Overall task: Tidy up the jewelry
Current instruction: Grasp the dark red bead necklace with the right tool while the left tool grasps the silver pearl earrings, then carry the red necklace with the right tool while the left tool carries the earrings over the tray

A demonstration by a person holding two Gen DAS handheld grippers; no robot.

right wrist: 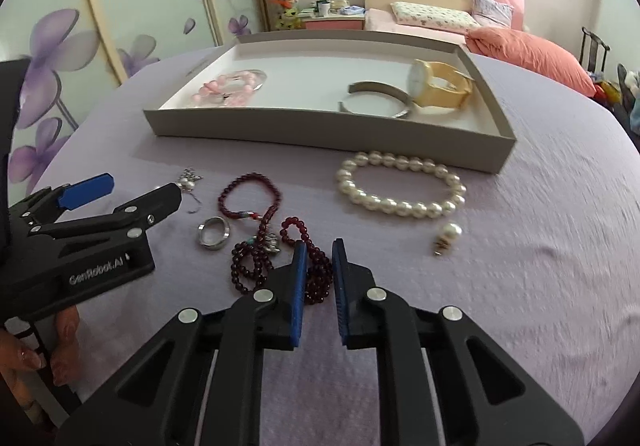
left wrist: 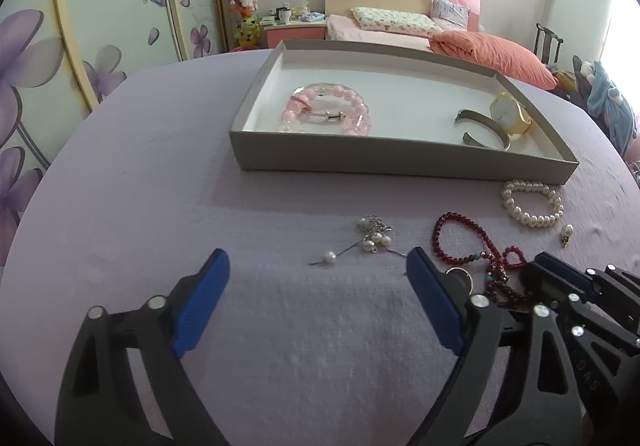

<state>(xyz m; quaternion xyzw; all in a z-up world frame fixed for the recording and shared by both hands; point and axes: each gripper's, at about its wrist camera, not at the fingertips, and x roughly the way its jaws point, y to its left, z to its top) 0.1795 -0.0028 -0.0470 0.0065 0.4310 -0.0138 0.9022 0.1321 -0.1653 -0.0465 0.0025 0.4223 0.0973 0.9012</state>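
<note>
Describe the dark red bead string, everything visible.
The dark red bead string is a long strand of small glossy beads, glass or stone by the look, with a few teal and silver accent beads and a small metal charm. It lies loosely looped on the lilac cloth, outside the tray, beside a silver ring. The right gripper straddles its nearest loop, jaws narrow; whether the pads press it is unclear.

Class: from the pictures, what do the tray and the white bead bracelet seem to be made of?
Tray: probably matte grey cardboard, with thin flat walls and a white lining. White bead bracelet: glossy cream beads, pearl or imitation; the look cannot settle which.
</note>
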